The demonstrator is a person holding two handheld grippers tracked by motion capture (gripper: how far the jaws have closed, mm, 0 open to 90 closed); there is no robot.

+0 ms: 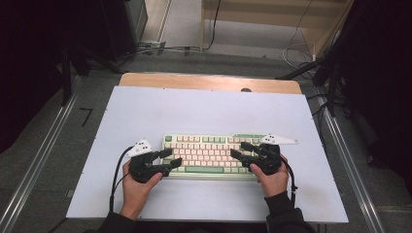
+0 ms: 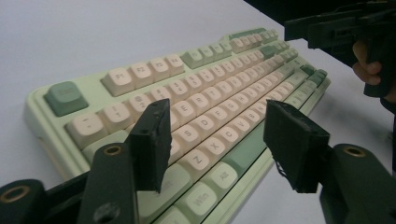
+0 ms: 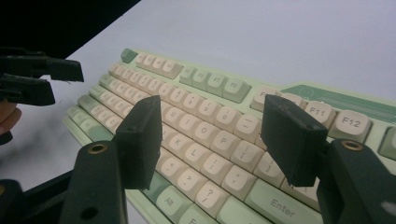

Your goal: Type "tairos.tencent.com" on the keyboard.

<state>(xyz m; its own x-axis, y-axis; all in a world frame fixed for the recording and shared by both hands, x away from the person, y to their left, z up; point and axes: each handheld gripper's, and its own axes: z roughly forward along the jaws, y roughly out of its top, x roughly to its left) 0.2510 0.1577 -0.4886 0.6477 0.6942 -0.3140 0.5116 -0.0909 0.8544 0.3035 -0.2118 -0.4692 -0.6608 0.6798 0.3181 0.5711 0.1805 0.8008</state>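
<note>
High view: a pale green keyboard [image 1: 210, 156] lies on the white desk [image 1: 145, 111], its long axis running left to right across the person's front, slightly nearer the right side. The left gripper [image 1: 167, 160] sits at the keyboard's left end and the right gripper [image 1: 240, 151] at its right end, each pointing inward along that long axis, so the keyboard lies between the two, just ahead of both sets of fingers.

In the left gripper view, the fingers [image 2: 152, 140] stand apart with nothing pressed between them; the keyboard's [image 2: 196, 107] near left corner and lower key rows lie under and just beyond them. In the right gripper view, the fingers [image 3: 140, 140] are likewise spread and released, hovering over the right-hand letter keys, with the Enter key [image 3: 275, 203] below the gap.

Neither hand is clearly nearer; both are at the ends. The coming move probably turns on the keyboard's short ends and thin edge. The desk offers wide bare room behind, to the left, and in front of the keyboard.
</note>
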